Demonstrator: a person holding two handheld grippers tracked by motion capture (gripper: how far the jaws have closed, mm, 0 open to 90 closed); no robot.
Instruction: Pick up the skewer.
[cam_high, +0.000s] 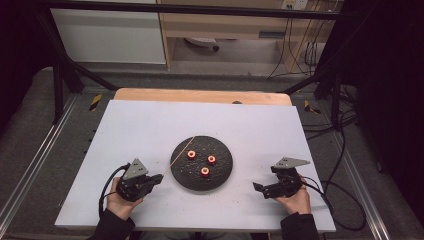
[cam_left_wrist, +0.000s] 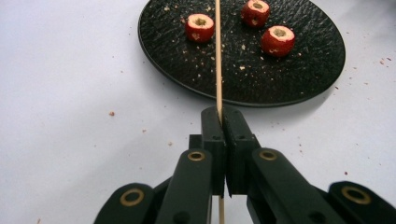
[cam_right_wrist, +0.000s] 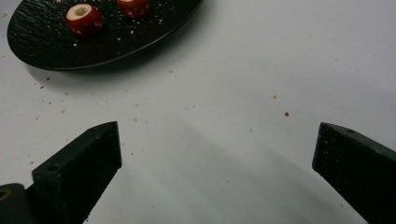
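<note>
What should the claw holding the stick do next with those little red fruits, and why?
Probably the right claw should reach in and pick up one fruit. It hangs open over the table, beside the plate. The left claw already pinches the stick, which points across the plate, and all three cored fruits lie loose, none on the stick.
</note>
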